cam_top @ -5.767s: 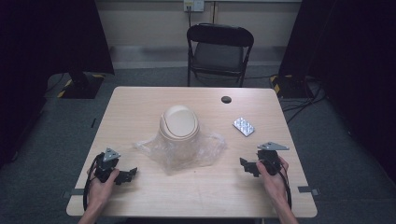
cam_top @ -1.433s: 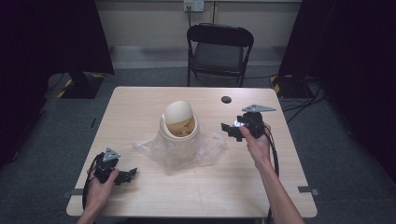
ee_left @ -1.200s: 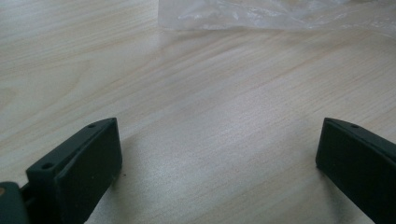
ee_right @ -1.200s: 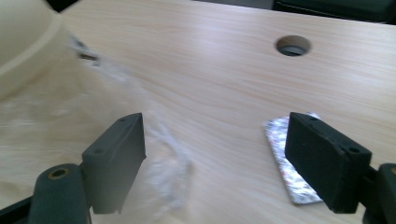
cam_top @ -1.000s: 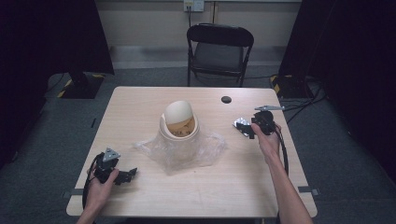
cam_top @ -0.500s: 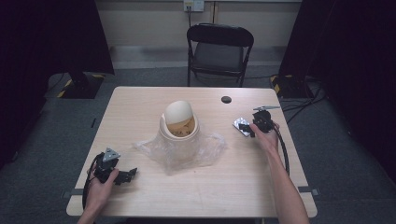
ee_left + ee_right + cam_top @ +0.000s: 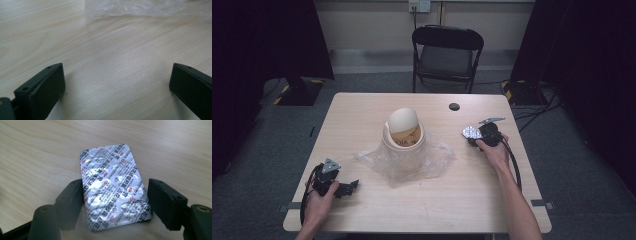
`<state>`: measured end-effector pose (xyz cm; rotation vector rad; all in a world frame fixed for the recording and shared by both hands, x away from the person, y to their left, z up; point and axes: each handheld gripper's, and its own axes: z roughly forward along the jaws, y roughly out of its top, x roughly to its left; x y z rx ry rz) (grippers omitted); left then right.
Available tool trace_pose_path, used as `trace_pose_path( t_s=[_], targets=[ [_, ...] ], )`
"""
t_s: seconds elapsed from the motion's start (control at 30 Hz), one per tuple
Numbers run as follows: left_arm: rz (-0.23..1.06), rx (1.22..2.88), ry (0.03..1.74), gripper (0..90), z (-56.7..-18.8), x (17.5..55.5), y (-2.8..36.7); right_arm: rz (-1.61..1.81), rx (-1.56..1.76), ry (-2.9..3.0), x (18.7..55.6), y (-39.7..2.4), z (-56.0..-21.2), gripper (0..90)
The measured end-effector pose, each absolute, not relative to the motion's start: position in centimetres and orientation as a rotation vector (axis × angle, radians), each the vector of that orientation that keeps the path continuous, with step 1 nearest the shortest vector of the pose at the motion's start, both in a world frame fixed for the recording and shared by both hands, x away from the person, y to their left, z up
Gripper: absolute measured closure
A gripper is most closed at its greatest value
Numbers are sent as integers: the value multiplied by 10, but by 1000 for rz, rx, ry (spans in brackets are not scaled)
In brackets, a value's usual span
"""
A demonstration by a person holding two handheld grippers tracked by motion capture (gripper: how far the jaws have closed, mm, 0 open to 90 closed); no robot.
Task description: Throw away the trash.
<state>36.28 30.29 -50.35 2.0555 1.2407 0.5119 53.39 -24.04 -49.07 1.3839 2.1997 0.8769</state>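
Observation:
A silver foil blister pack (image 7: 113, 192) with red and black print lies flat on the wooden table (image 7: 362, 115) at its right side, seen small as blister pack (image 7: 469, 132) from above. My right gripper (image 7: 115, 195) has a jaw pressed against each long edge of the pack; from the high view, the right gripper (image 7: 474, 137) points left. My left gripper (image 7: 352, 186) rests at the front left corner, and in its own view the left gripper (image 7: 116, 85) stands wide open over bare wood.
A beige domed container (image 7: 404, 127) stands mid-table on a crumpled clear plastic bag (image 7: 412, 162), whose edge shows as clear plastic (image 7: 150, 7). A small black disc (image 7: 454, 106) lies at the back right. A folding chair (image 7: 447, 50) stands beyond the table.
The right hand went from the front right edge up to the blister pack, hovered near the container, then settled with its jaws around the pack. The left gripper stayed put.

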Motion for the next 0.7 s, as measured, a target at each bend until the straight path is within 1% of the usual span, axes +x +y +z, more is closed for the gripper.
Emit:
trace_pose_path(
  t_s=[0.13, 0.27, 0.3, 0.33, 0.37, 0.47, 0.53, 0.57, 0.7],
  targets=[
    [511, 2055, 1241, 0, -503, 363, 303, 888, 1389, 2177, 528, -240, -492, 333],
    [512, 2055, 1241, 0, -503, 363, 303, 905, 1389, 2155, 525, -240, -493, 333],
    [511, 2056, 1240, 0, -503, 363, 303, 906, 1390, 2150, 524, -240, -494, 310],
    [511, 2056, 1240, 0, -503, 363, 303, 906, 1390, 2150, 524, -240, -494, 310],
    [512, 2066, 1236, 0, -503, 363, 303, 905, 1378, 2153, 524, -238, -494, 285],
    [512, 2066, 1236, 0, -503, 363, 303, 907, 1380, 2147, 525, -238, -495, 282],
    [511, 2055, 1240, 0, -503, 363, 303, 904, 1384, 2145, 525, -238, -495, 299],
    [512, 2056, 1240, 0, -503, 363, 303, 913, 1387, 2143, 525, -239, -494, 340],
    [511, 2066, 1236, 0, -503, 363, 303, 902, 1394, 2141, 523, -238, -493, 343]
  ],
)
